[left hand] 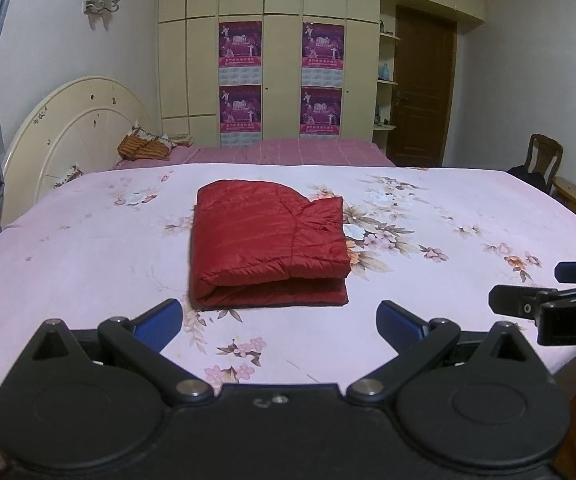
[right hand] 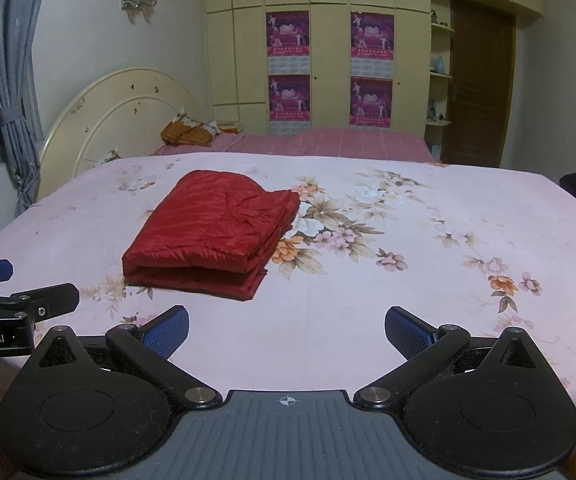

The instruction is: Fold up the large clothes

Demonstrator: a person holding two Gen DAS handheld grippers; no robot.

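Both hand-held grippers, left (left hand: 278,324) and right (right hand: 286,330), have jaws apart, holding nothing, short of the folded red jacket (left hand: 268,240) at 12 o'clock on the bed (left hand: 447,216). Folding appears complete; withdraw without snagging. Only the right wrist view shows the stacked layer edges at 3 o'clock.

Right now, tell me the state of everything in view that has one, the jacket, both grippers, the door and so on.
Red jacket: folded into a compact stack, lying on the floral bedsheet, not held.
Left gripper: open, empty, short of the jacket.
Right gripper: open, empty, short of the jacket.
Brown door: closed.
Wardrobe doors: closed.
Curtain: tied back.
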